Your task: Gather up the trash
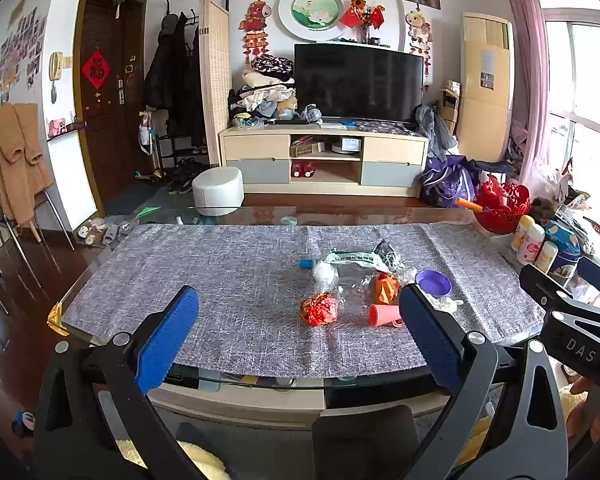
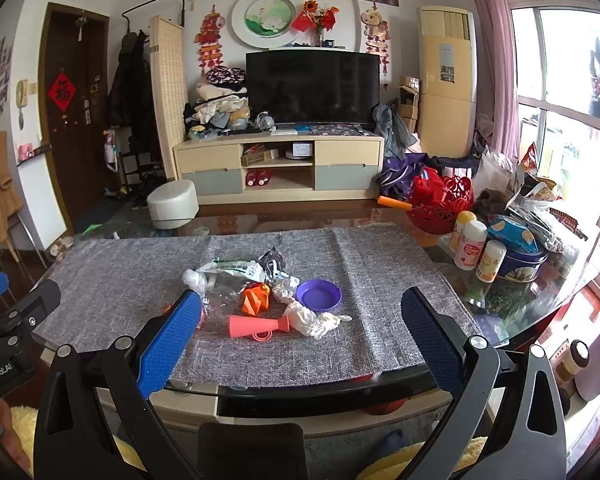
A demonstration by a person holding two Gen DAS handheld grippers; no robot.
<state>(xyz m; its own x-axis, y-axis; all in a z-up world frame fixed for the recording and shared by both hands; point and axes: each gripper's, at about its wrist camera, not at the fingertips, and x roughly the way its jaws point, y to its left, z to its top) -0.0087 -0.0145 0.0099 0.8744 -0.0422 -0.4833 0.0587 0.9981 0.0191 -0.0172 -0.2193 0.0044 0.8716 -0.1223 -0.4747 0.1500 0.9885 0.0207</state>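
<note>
Left tool (image 1: pixel 300 328) and right tool (image 2: pixel 302 326) spread apart, purple dish (image 2: pixel 318 294) bare

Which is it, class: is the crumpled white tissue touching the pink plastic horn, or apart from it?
Touching. The right wrist view shows the crumpled white tissue lying against the narrow end of the pink plastic horn, with no grey cloth showing between them.

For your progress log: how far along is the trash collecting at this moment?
Nothing looks collected yet. Both the left gripper and right gripper are open and empty. Still left on the grey mat: crumpled tissue, red wrapper, plastic bag.
</note>
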